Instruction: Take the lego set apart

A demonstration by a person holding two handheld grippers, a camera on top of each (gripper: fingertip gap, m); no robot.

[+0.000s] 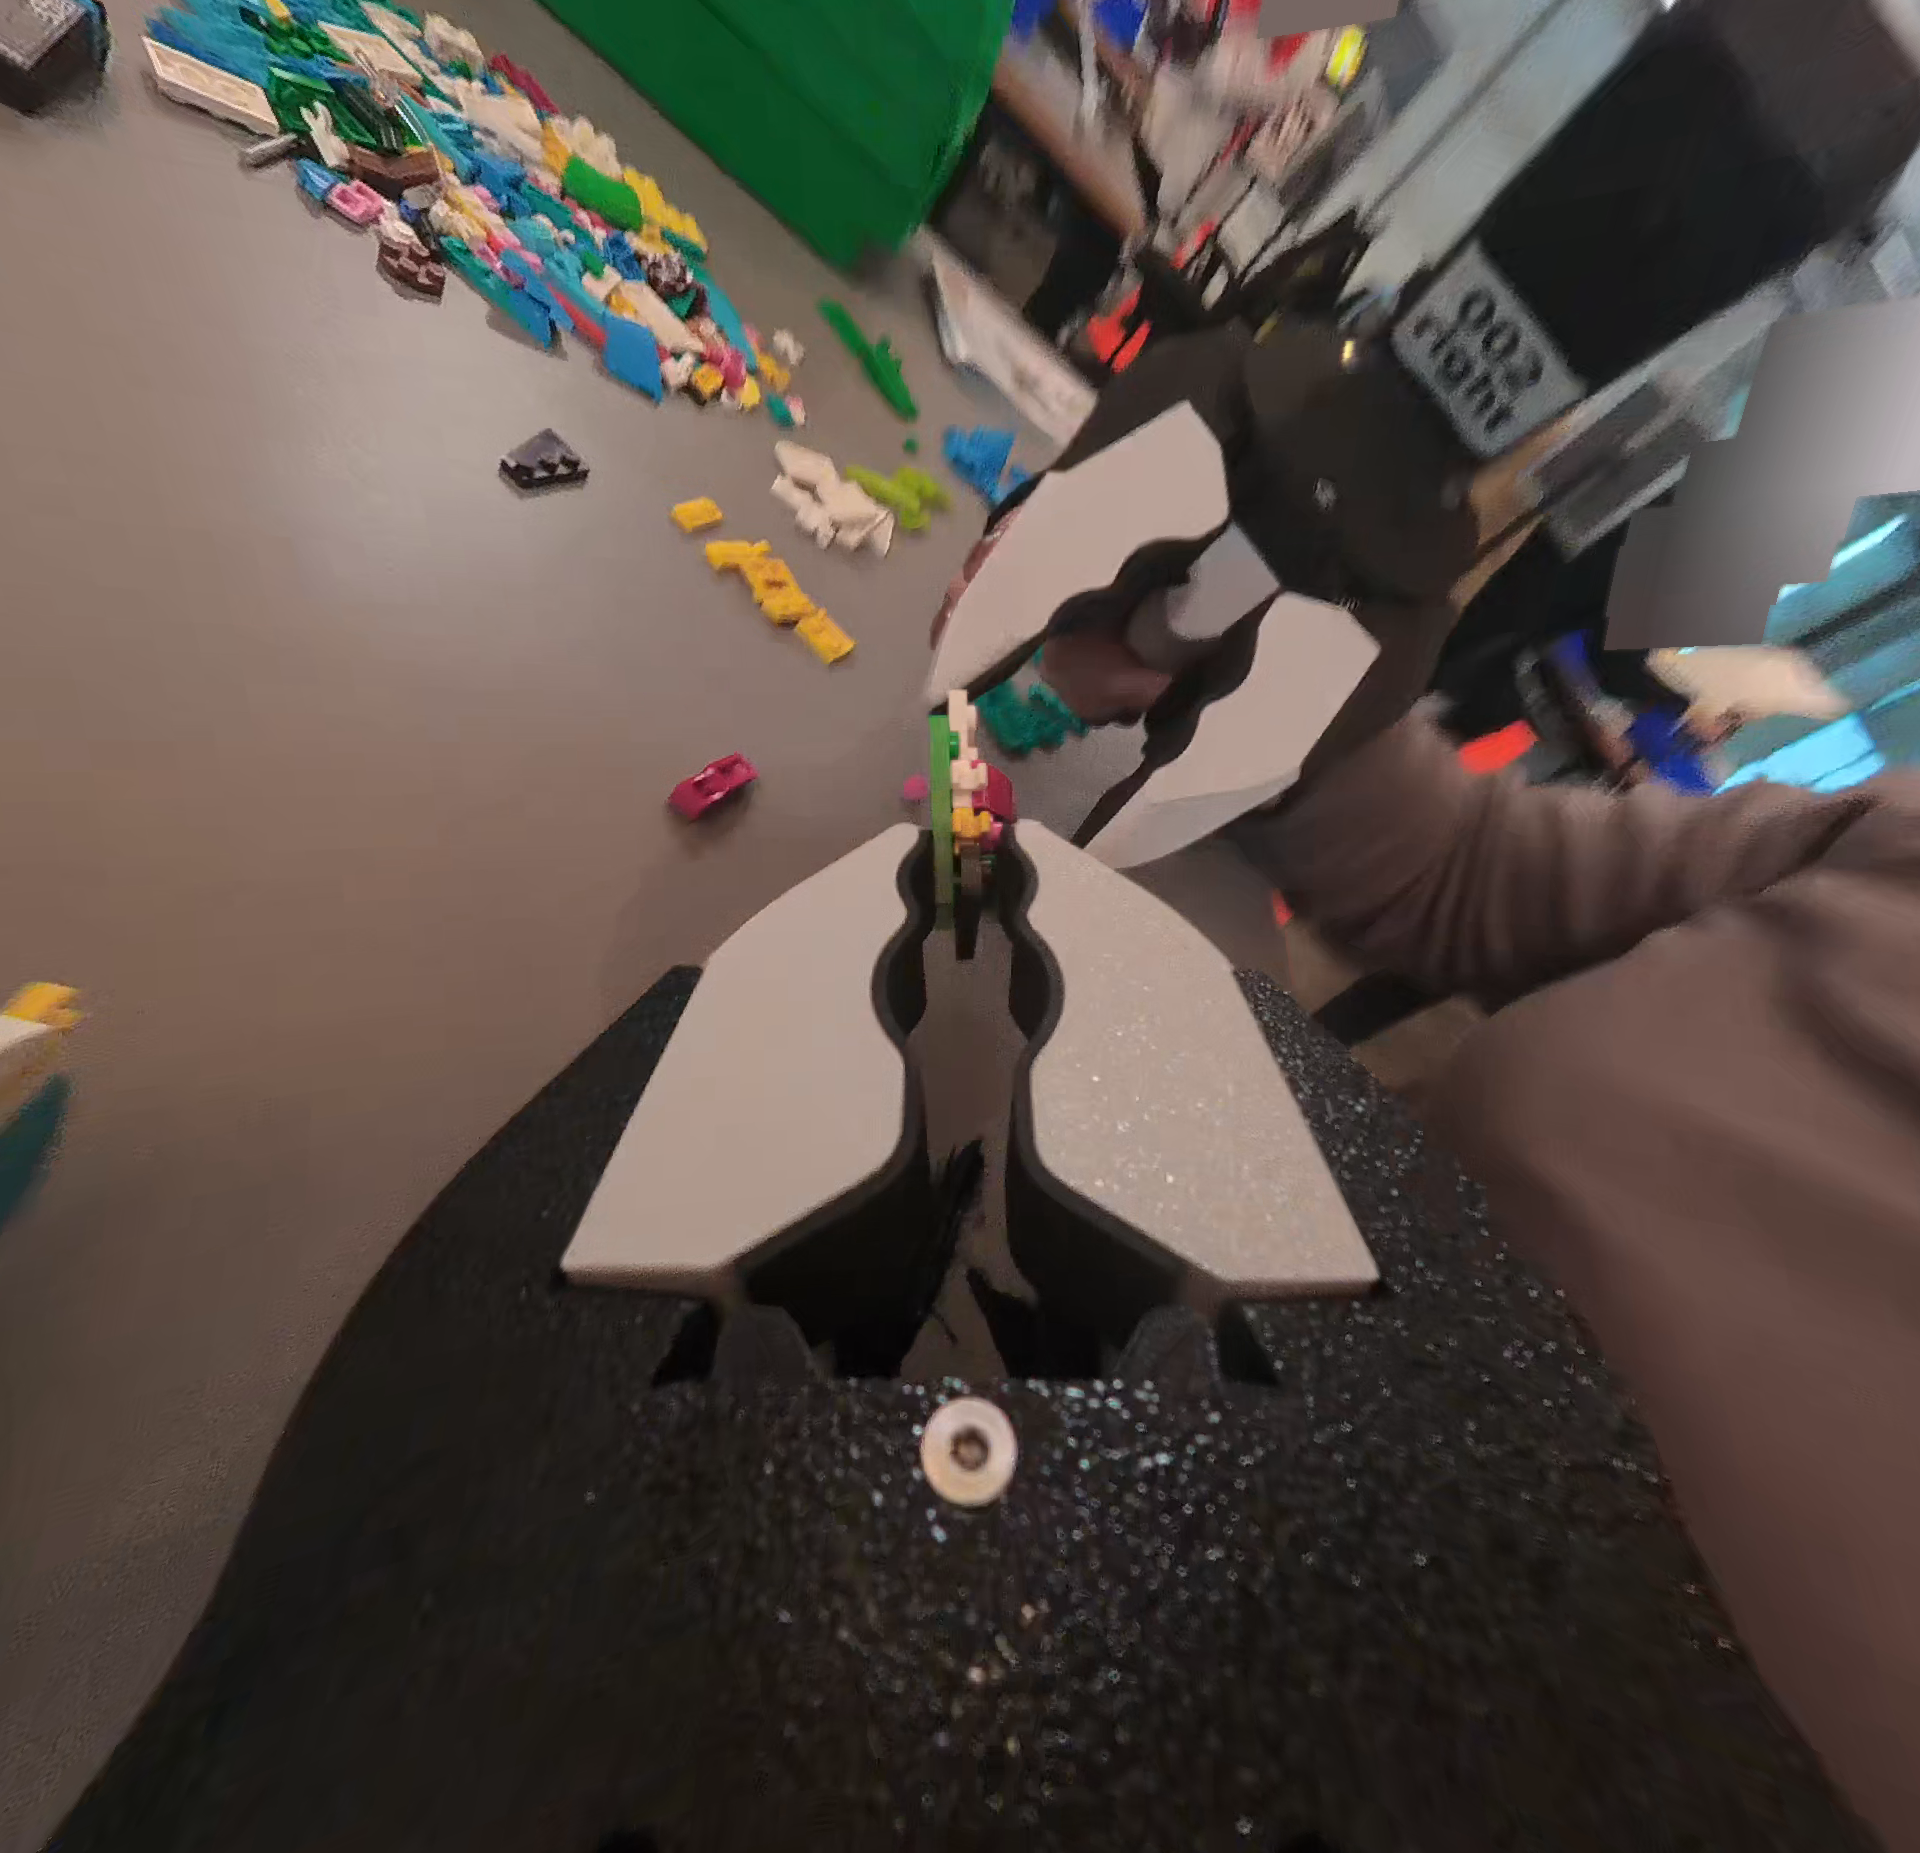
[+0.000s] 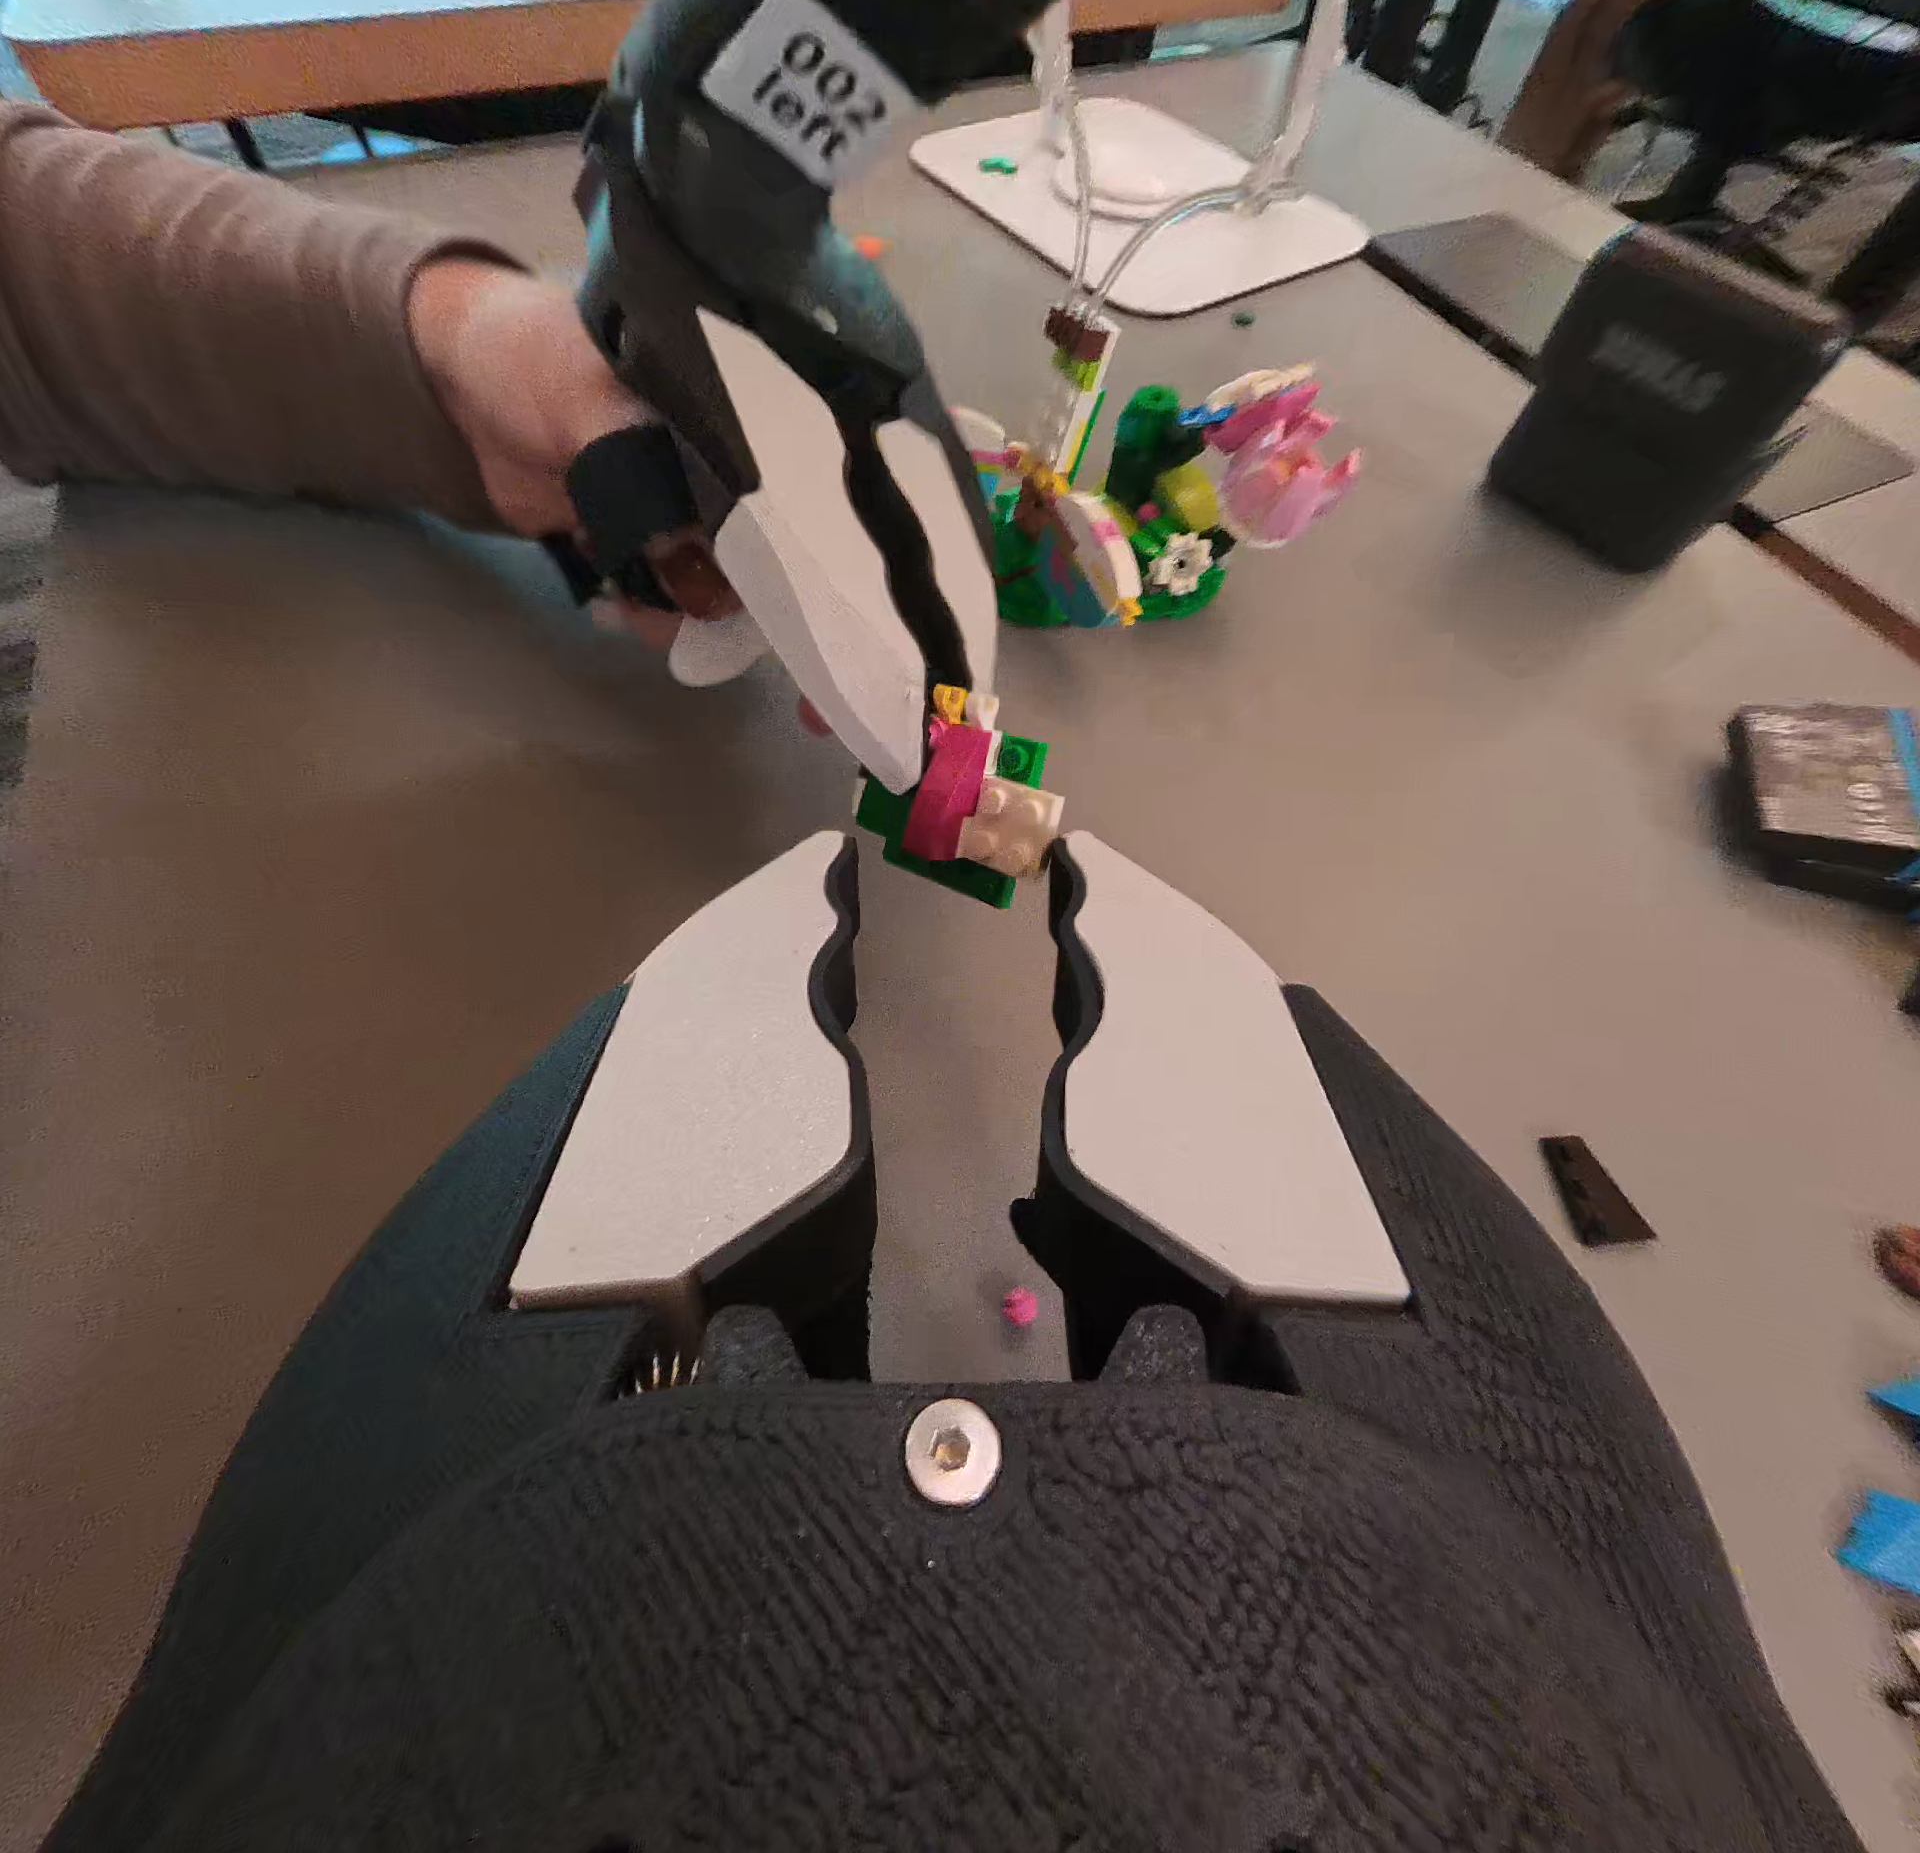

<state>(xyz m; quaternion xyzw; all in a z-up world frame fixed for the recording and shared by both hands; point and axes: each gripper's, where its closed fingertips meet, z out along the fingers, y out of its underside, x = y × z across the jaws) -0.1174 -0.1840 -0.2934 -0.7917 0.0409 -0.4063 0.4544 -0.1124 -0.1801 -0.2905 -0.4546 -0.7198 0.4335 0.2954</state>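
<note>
Lego chunk [image 2: 961, 801] pinched in left claw [image 1: 961, 847], base hidden between fingers; right claw [image 2: 951, 847] parted, empty.

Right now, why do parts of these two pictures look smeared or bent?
Left wrist view: the far background top right is motion-blurred, while the left gripper and its small lego piece stay fairly sharp; the wide lens bows the table. Right wrist view: mostly crisp, the pink flower model slightly soft; the right gripper looks stretched.
</note>
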